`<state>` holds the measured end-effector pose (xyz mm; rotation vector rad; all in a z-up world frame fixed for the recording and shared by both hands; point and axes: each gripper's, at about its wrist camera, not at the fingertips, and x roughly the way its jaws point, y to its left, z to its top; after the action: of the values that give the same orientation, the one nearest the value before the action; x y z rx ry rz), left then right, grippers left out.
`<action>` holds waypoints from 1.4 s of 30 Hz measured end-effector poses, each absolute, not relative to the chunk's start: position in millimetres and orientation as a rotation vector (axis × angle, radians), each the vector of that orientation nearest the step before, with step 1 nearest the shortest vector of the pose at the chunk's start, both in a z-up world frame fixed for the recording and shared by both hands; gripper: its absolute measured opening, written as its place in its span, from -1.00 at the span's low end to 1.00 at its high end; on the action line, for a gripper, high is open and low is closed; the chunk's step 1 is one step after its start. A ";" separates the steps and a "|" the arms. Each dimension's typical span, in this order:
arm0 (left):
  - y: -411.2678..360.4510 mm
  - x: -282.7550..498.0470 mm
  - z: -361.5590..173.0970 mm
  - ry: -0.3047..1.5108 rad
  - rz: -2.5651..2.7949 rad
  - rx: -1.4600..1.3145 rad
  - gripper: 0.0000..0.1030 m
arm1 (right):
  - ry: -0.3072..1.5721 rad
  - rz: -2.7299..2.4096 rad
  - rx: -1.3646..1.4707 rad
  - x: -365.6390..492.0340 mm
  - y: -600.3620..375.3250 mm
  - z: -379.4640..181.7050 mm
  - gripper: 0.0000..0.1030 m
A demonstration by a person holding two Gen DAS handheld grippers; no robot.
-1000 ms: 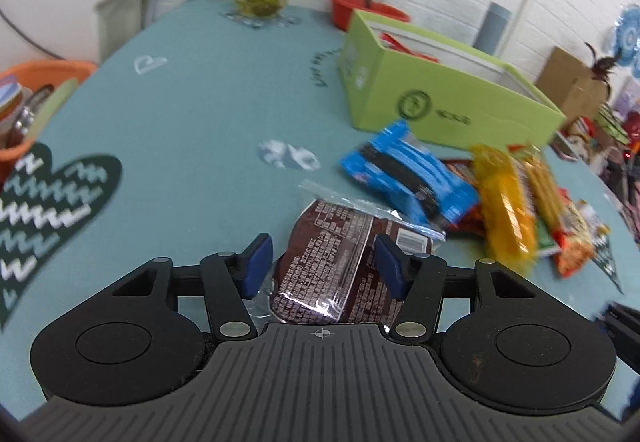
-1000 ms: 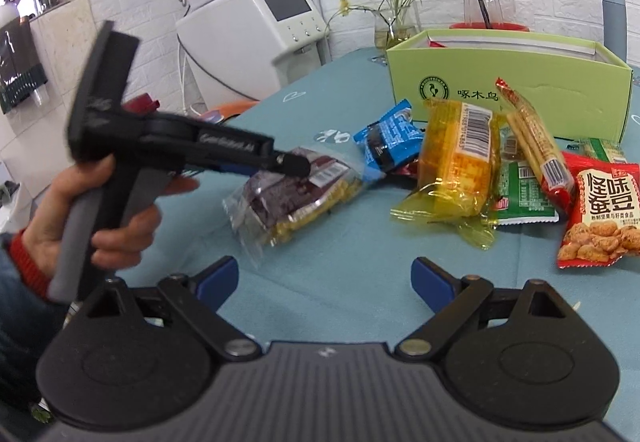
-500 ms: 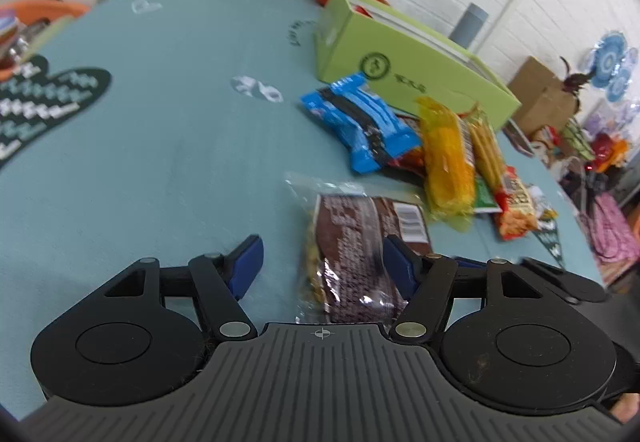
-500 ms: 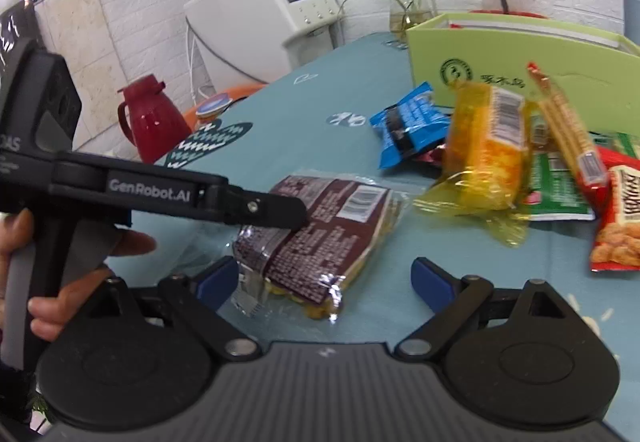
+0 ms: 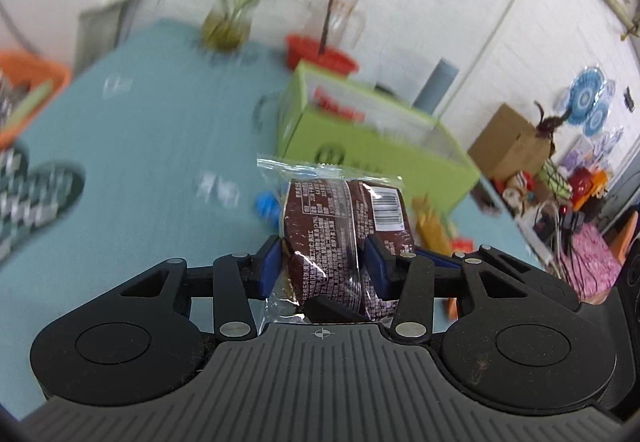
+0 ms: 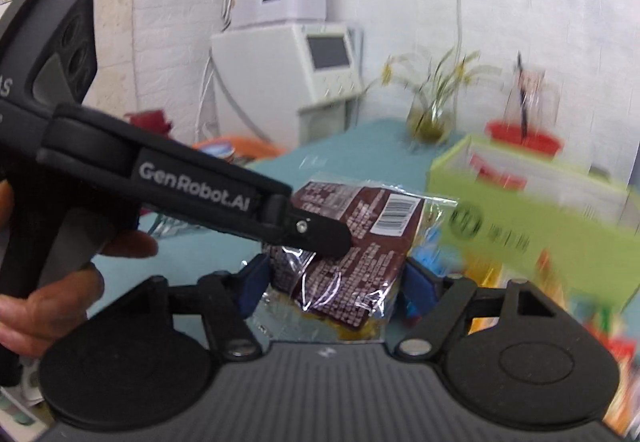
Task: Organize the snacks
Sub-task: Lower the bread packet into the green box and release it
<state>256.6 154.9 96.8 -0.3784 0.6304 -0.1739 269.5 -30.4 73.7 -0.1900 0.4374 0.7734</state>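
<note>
Brown clear-wrapped snack packet (image 5: 344, 226) stands upright, barcode facing the camera.

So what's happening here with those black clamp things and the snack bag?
A person holds a two-finger gripper in each hand. The left gripper is clamped on a brown snack packet and holds it up off the teal table. The right gripper sits open around the same packet, its blue pads either side of it. An open green box sits beyond, with more snacks lying blurred in front of it.
</note>
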 end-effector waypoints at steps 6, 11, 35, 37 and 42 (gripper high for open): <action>130.1 364.6 156.5 0.542 -0.203 -0.282 -0.49 | 0.377 0.691 -0.205 370.3 -37.8 124.7 0.56; 106.3 459.7 147.5 0.594 -0.192 -0.200 -0.46 | 0.511 0.659 -0.171 463.1 -37.6 116.8 0.55; 69.0 327.0 93.1 0.634 -0.311 -0.278 0.36 | 0.511 0.416 0.161 261.1 -195.3 44.5 0.79; 52.6 308.4 78.1 0.677 -0.363 -0.314 0.36 | 0.526 0.352 0.166 236.0 -209.4 32.2 0.80; 7.7 281.0 49.6 0.777 -0.466 -0.372 0.34 | 0.557 0.264 0.128 204.5 -238.0 20.2 0.80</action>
<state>281.0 7.7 49.6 -0.3721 0.7767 -0.4656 204.5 -238.0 20.2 0.1284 0.5565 0.2641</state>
